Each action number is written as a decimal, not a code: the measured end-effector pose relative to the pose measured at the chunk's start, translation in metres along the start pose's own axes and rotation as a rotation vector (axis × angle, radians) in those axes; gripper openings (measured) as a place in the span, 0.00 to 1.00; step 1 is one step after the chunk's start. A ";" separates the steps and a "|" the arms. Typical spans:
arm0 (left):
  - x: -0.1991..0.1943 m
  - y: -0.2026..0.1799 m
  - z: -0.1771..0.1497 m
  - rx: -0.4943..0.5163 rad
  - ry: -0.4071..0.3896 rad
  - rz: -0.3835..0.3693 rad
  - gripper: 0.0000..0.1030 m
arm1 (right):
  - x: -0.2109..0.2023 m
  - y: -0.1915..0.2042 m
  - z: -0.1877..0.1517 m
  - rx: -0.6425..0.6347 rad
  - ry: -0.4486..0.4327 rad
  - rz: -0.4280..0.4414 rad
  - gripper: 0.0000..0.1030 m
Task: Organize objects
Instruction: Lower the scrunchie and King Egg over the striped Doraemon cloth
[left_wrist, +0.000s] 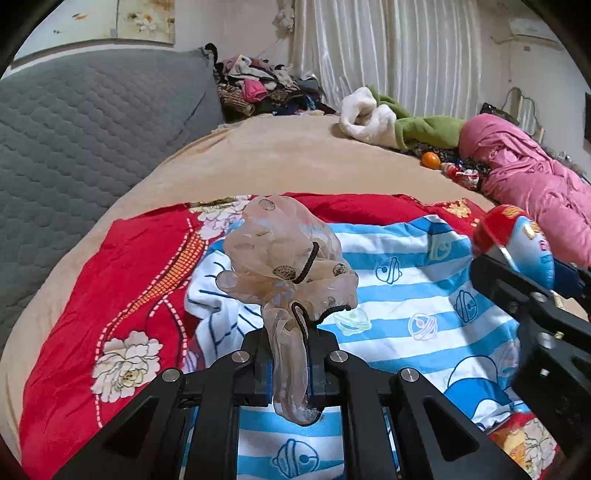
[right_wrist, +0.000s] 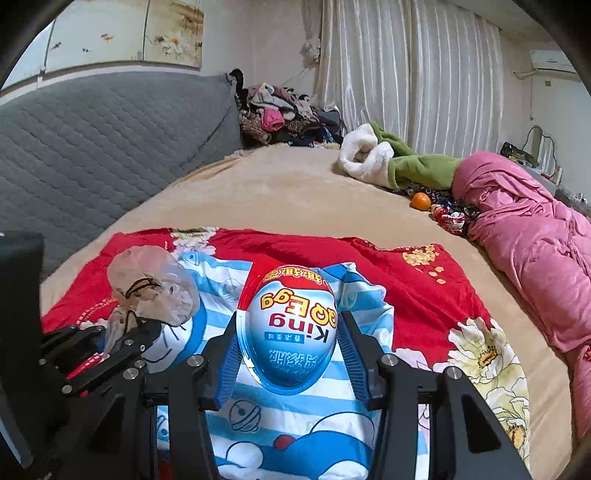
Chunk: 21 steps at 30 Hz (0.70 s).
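Left gripper (left_wrist: 290, 365) clenched a sheer beige scrunchie (left_wrist: 288, 254); right gripper (right_wrist: 288, 354) grasped a blue-and-red plastic egg (right_wrist: 288, 325). Both lifted, neither placed; orange (right_wrist: 421, 201) and wrappers remained.

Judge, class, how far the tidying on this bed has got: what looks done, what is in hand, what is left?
Done: nothing visibly sorted yet. In hand: the left gripper is shut on a sheer beige spotted scarf tied with black cord; the right gripper clamps a blue, white and red plastic egg toy, both above the blue-striped cartoon cloth. Left: the small orange fruit, green and white fleece garment and pink padded jacket lie loose.
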<state>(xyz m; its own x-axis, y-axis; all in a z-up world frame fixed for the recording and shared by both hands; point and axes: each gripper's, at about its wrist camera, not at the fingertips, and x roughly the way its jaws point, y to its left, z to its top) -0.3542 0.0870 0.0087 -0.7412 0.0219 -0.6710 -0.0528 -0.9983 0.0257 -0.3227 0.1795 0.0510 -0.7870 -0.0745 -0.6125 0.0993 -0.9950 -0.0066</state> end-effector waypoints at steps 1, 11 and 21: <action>0.003 -0.002 0.000 0.002 0.003 -0.003 0.11 | 0.005 0.000 0.001 -0.001 0.008 0.001 0.48; 0.044 -0.003 0.001 0.000 0.070 -0.001 0.11 | 0.047 -0.006 -0.006 0.009 0.106 0.004 0.48; 0.077 -0.003 -0.002 0.001 0.102 0.016 0.11 | 0.080 -0.009 -0.018 0.014 0.171 0.002 0.48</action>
<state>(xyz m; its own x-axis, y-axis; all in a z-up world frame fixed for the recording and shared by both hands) -0.4098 0.0917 -0.0440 -0.6701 0.0004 -0.7423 -0.0420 -0.9984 0.0374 -0.3757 0.1835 -0.0121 -0.6711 -0.0658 -0.7384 0.0914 -0.9958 0.0056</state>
